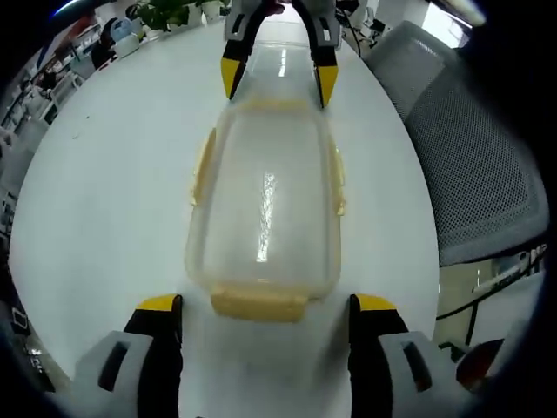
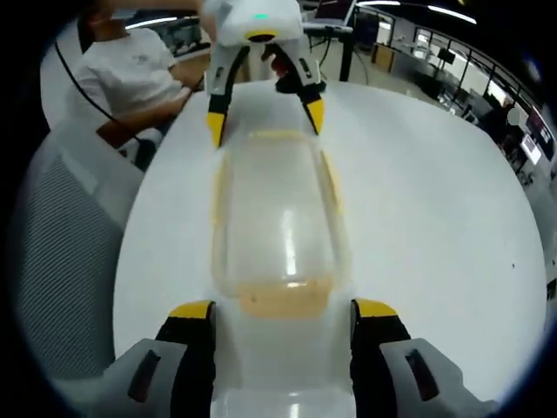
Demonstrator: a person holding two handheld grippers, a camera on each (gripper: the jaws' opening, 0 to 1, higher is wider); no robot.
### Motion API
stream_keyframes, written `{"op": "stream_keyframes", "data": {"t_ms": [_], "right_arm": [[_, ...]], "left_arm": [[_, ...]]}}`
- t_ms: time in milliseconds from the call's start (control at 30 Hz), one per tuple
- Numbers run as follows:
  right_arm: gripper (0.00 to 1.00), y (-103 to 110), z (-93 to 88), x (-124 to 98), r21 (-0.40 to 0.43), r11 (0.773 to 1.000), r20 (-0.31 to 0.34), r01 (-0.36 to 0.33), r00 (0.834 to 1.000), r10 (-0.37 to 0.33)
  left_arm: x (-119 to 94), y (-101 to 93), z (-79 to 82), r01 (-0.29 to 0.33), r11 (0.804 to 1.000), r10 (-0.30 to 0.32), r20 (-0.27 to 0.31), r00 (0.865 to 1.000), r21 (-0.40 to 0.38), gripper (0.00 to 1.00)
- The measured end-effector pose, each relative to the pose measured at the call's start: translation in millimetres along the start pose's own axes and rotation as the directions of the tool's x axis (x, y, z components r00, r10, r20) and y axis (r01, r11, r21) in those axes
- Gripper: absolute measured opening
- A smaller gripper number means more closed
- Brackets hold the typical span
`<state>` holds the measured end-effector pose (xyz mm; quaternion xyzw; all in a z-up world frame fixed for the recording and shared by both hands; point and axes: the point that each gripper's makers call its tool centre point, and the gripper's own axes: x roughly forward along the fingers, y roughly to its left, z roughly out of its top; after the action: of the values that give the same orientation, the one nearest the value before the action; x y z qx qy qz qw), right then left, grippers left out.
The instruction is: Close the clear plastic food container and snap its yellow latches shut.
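A clear plastic food container (image 1: 265,200) lies lengthwise on the white table (image 1: 104,192), its lid resting on top. Pale yellow latches stick out along both long sides (image 1: 203,165) and at the near end (image 1: 259,305). My left gripper (image 1: 268,306) is open, its jaws standing either side of that near end without touching it. My right gripper (image 1: 278,78) is open at the far end, its yellow tips straddling the container. In the right gripper view the container (image 2: 278,218) runs away from the open right gripper (image 2: 283,312) toward the left gripper (image 2: 265,120).
A grey mesh office chair (image 1: 487,157) stands at the table's edge, also seen as the chair (image 2: 61,244) in the right gripper view. A person in a white shirt (image 2: 130,78) sits beyond it. Potted plants (image 1: 174,13) stand at the far end.
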<state>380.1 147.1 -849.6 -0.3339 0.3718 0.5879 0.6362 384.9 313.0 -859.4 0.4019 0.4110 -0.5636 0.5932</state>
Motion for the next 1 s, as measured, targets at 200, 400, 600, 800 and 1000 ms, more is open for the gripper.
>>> {"op": "stream_keyframes", "data": {"t_ms": [200,400,600,800,1000], "right_arm": [[0.58,-1.0,-0.5,3.6,0.008,1.000,-0.011,-0.003,1.000,0.003],[0.53,-5.0,-1.2,5.6,-0.011,1.000,-0.018,0.012,1.000,-0.012],[0.53,-6.6,0.5,6.3,-0.006,1.000,-0.013,0.012,1.000,-0.013],[0.41,-2.6,1.1,5.7,-0.031,1.000,-0.020,-0.005,1.000,0.004],[0.39,-2.7,0.8,6.4,-0.051,0.999,-0.043,-0.018,0.999,0.016]], "left_arm": [[-1.3,0.0,2.8,0.002,1.000,-0.002,0.002,1.000,0.003,0.68],[-2.3,-1.8,5.9,0.007,1.000,-0.007,0.010,1.000,0.017,0.57],[-1.5,-2.0,7.0,0.007,1.000,-0.007,0.008,1.000,0.020,0.55],[-1.9,-1.6,6.9,0.010,1.000,-0.010,0.009,1.000,0.022,0.50],[-2.3,-0.4,4.8,0.028,0.998,-0.028,-0.008,1.000,0.061,0.40]]}}
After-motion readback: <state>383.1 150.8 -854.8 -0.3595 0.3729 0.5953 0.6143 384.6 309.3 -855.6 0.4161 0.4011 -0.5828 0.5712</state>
